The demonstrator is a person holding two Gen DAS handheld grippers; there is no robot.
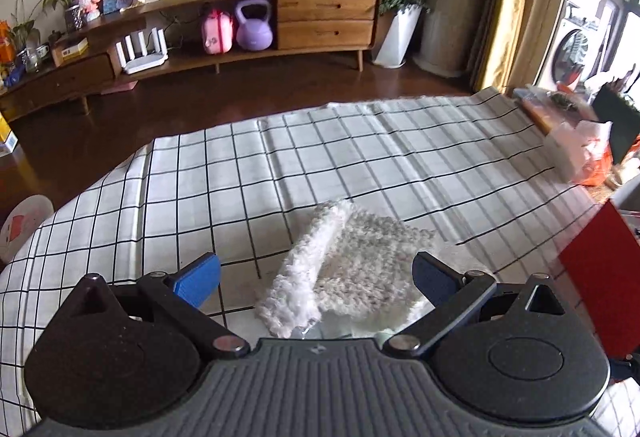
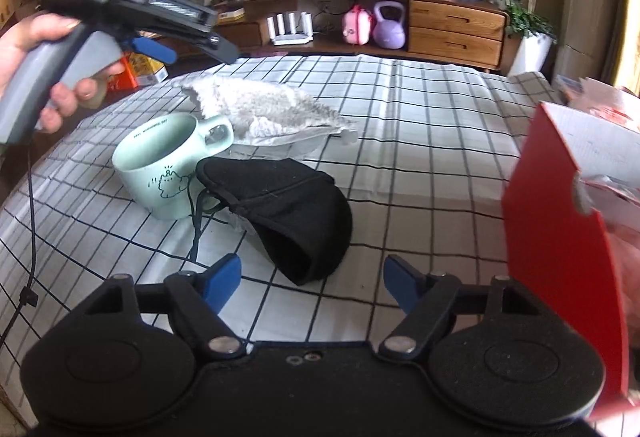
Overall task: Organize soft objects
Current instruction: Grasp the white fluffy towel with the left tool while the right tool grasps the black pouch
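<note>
A fluffy white-grey cloth (image 1: 352, 269) lies on the checked tablecloth (image 1: 320, 157), just ahead of and between the fingers of my open left gripper (image 1: 316, 277). The cloth also shows in the right wrist view (image 2: 264, 109), behind a mint green mug (image 2: 160, 173). A black fabric mask (image 2: 288, 205) lies beside the mug, just ahead of my open, empty right gripper (image 2: 312, 281). The left gripper (image 2: 152, 49) is held by a hand, hovering above the cloth's near-left end.
A red open box (image 2: 560, 221) stands at the right table edge; it also shows in the left wrist view (image 1: 600, 269). Plastic bags (image 1: 580, 153) and clutter sit at the far right. A wooden sideboard (image 1: 280, 25) stands beyond the table.
</note>
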